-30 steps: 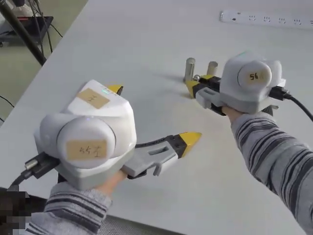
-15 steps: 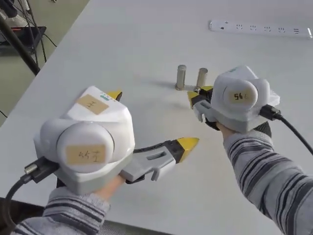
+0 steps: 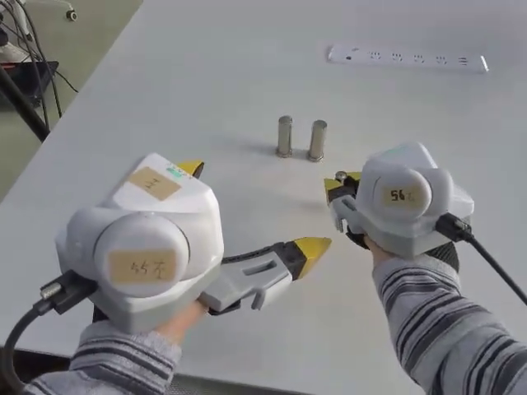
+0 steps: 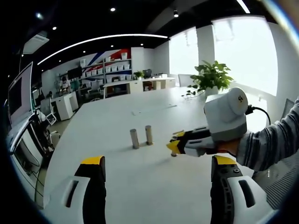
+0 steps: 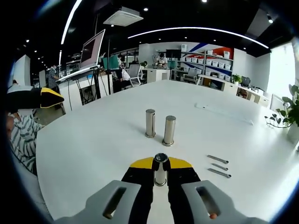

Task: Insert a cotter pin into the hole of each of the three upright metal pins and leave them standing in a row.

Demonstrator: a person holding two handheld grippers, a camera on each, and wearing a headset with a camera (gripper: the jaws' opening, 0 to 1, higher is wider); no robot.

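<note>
Two metal pins (image 3: 285,136) (image 3: 318,140) stand upright side by side mid-table, and appear again as pins (image 5: 150,123) (image 5: 169,130) in the right gripper view. My right gripper (image 3: 338,186) is shut on a third metal pin (image 5: 160,171), held upright between its yellow tips a short way in front of the standing pair. Three cotter pins (image 5: 217,166) lie flat on the table to the right. My left gripper (image 3: 254,207) is open and holds nothing, nearer the table's front edge, its fingers (image 4: 93,161) wide apart.
A white power strip (image 3: 408,58) lies at the far side of the white table (image 3: 206,82). The table's left edge (image 3: 74,123) drops to a floor with cables and a stand. A striped sleeve (image 3: 428,313) trails behind the right gripper.
My right gripper has drawn back from the two standing pins towards me, carrying the third metal pin. The left gripper has stayed put and open; the head camera has tilted.
</note>
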